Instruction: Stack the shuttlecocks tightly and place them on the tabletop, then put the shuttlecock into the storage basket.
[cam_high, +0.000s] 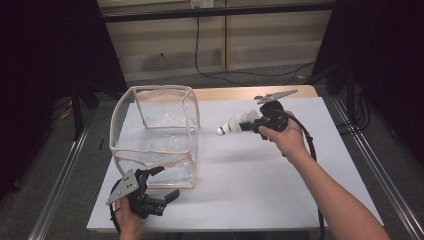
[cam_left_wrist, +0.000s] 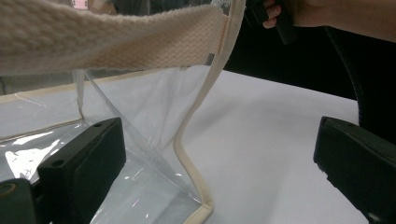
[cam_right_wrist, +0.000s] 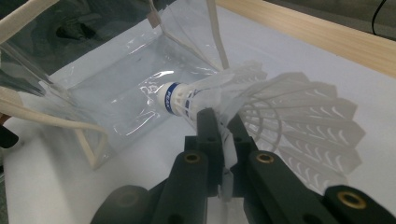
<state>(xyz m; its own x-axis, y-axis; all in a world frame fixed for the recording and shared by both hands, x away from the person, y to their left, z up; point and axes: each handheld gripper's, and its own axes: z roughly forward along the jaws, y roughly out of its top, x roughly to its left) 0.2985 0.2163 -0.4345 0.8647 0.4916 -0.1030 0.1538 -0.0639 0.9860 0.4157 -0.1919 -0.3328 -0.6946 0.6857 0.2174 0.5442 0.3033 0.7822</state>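
Shuttlecock (cam_high: 234, 123) and clear bag (cam_high: 155, 135)
White feathered shuttlecock held above the table, cork toward the open, upright, cream-trimmed bag.

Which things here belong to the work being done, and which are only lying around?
Part of the work:
- shuttlecock, clamped in the right hand-held gripper
- clear bag with cream trim, standing open
- left hand-held gripper, open at the bag's near corner

Only lying around:
- black cable on the floor behind the table

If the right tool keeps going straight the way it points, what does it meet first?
Probably the clear bag: the right tool, shut on a shuttlecock, points at its upper right side, though depth is unclear.
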